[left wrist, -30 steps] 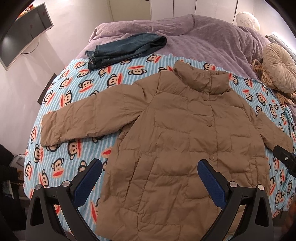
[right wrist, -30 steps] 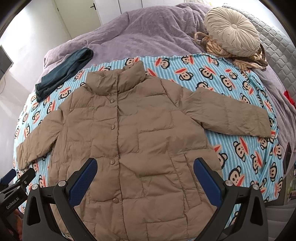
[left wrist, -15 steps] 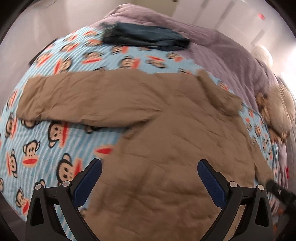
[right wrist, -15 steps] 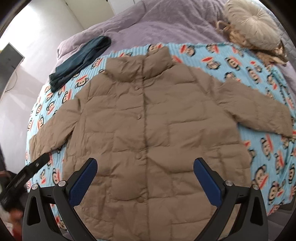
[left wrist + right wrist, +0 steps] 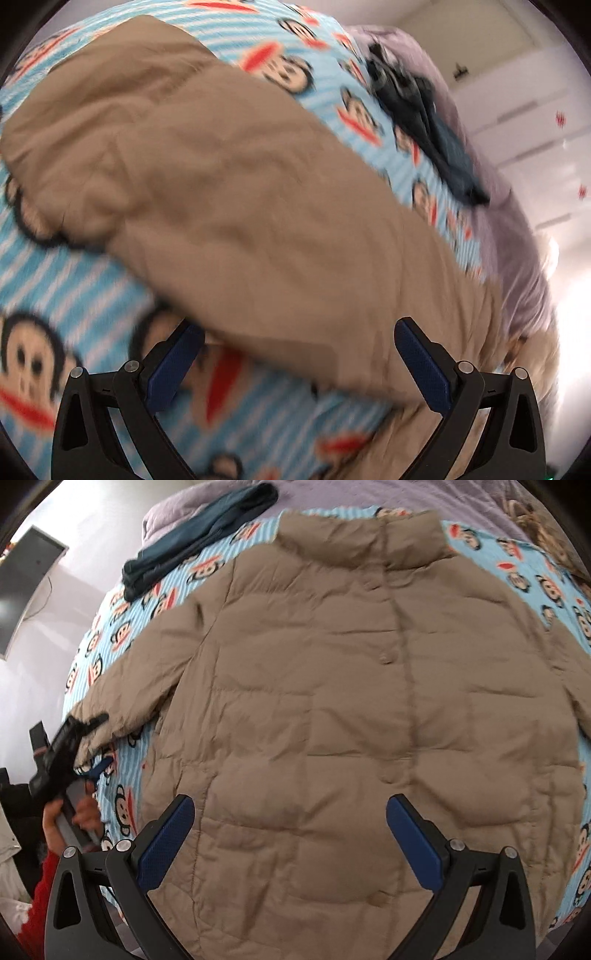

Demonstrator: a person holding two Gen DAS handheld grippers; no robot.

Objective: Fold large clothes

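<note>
A tan puffer jacket lies spread flat, front up, on a monkey-print blanket covering the bed. The left claw hangs wide open over its sleeve; the right claw, also wide open and empty, hangs above its hem.

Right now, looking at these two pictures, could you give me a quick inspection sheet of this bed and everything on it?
Surface: bed under a blue striped monkey-print sheet, with a purple blanket behind it.
Job's things: tan puffer jacket spread flat, front up, snaps closed; its sleeve lies out to the side.
Clutter: folded dark jeans at the sheet's far edge.
Grippers: left tongs open at the sleeve's cuff end, contact unclear; right tongs open over the jacket's lower front.
Cables: one hanging below the wall screen.
Surroundings: white walls, pale cupboard doors.
</note>
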